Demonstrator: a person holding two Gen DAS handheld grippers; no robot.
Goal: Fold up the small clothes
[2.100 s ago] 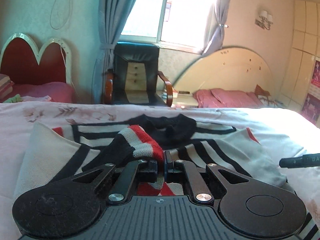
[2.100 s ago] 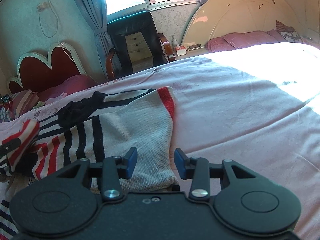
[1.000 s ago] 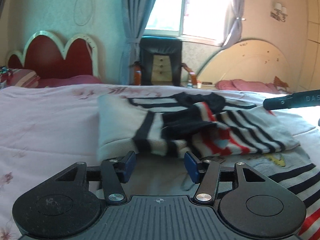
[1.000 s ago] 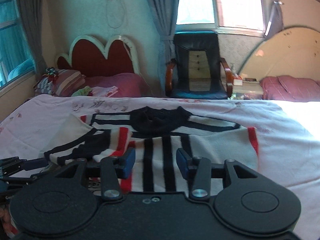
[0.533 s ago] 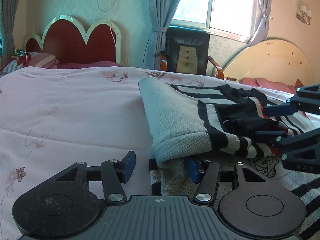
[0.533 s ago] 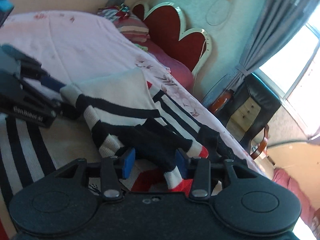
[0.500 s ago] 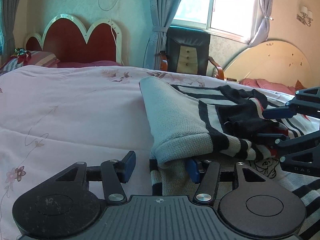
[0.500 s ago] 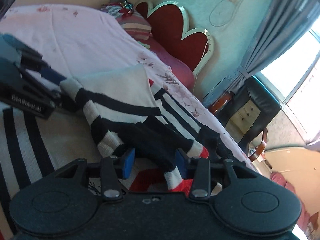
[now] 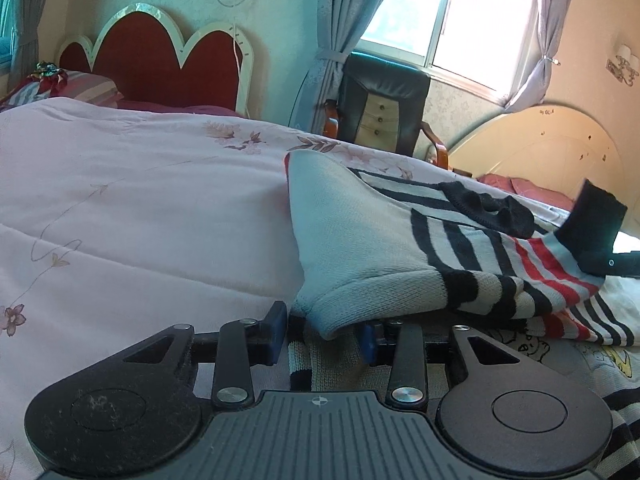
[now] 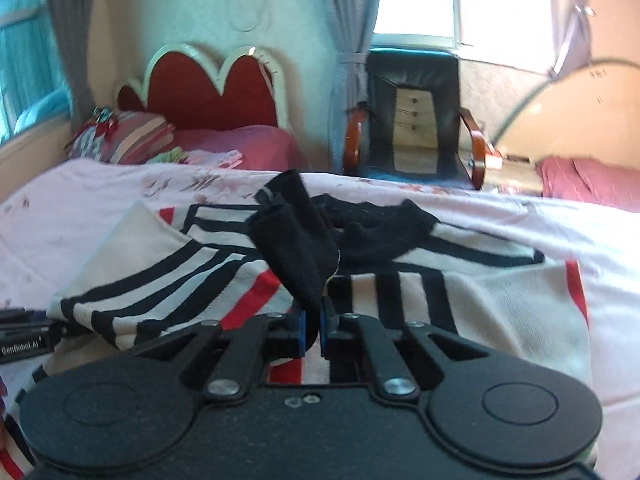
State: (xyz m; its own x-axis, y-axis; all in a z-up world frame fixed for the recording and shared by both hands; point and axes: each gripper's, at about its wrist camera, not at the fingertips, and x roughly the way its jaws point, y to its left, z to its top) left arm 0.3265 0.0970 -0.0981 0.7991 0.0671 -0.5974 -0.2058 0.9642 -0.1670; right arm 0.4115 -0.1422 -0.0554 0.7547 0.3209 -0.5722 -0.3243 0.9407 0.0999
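A striped knit sweater [image 10: 400, 280] in cream, black and red lies spread on the pink floral bedspread [image 9: 140, 208], with one cream sleeve [image 9: 352, 248] folded across its body. The right gripper [image 10: 313, 330] is clenched on the black cuff [image 10: 296, 240] of a sleeve, its blue-padded fingers [image 10: 298, 332] pressed close on the fabric so the cuff stands up above the sweater's black collar [image 10: 384, 224]. In the left wrist view the same raised cuff [image 9: 596, 224] shows at the far right, pinched by the dark tip of the right gripper [image 9: 618, 266]. The left gripper [image 9: 322, 334] sits low at the sweater's near edge with its fingers [image 9: 276, 330] spread apart, the folded sleeve end and a strip of striped hem lying between them; the right-hand pad is partly hidden under the cloth, and nothing is pinched. A cartoon print [image 9: 520, 344] shows on the cream fabric beneath the folded sleeve. Behind the bed stand a red scalloped headboard [image 9: 160, 64], a black armchair [image 9: 380, 108] by the curtained window [image 9: 448, 12], and a second bed with a pale arched headboard [image 9: 552, 148]
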